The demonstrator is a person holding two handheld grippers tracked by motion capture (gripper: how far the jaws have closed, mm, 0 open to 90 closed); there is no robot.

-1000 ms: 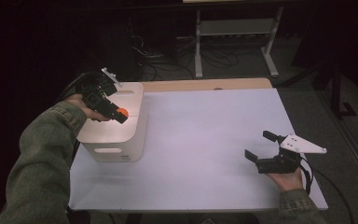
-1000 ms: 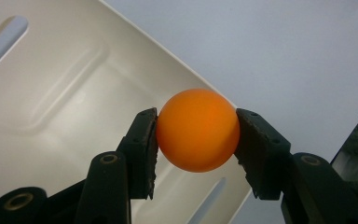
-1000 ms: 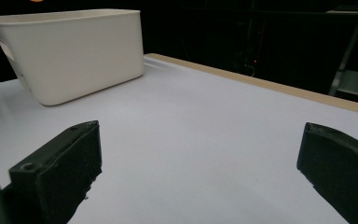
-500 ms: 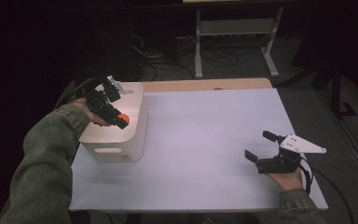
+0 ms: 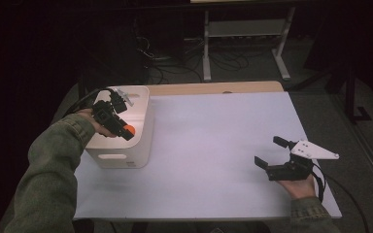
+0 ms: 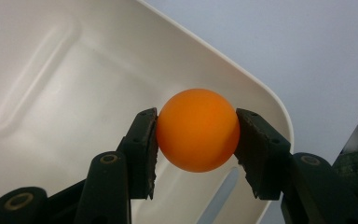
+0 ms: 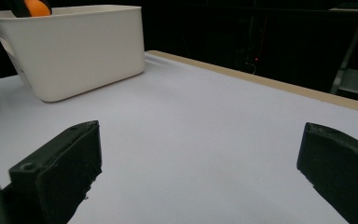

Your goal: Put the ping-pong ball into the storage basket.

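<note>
Over white bin [image 5: 138, 145], left hand-held gripper [image 5: 127, 131] clamps orange ball [image 6: 198, 129], bin floor unseen

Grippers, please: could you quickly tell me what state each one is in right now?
Left gripper: closed on the orange ball, held over the white bin.
Right gripper: open, holding nothing, low over the white table.

No legible text, label, brand, number or sign in any view. The glossy orange ball [image 6: 198, 129] and the white plastic bin [image 5: 137, 138] appear unmarked.
</note>
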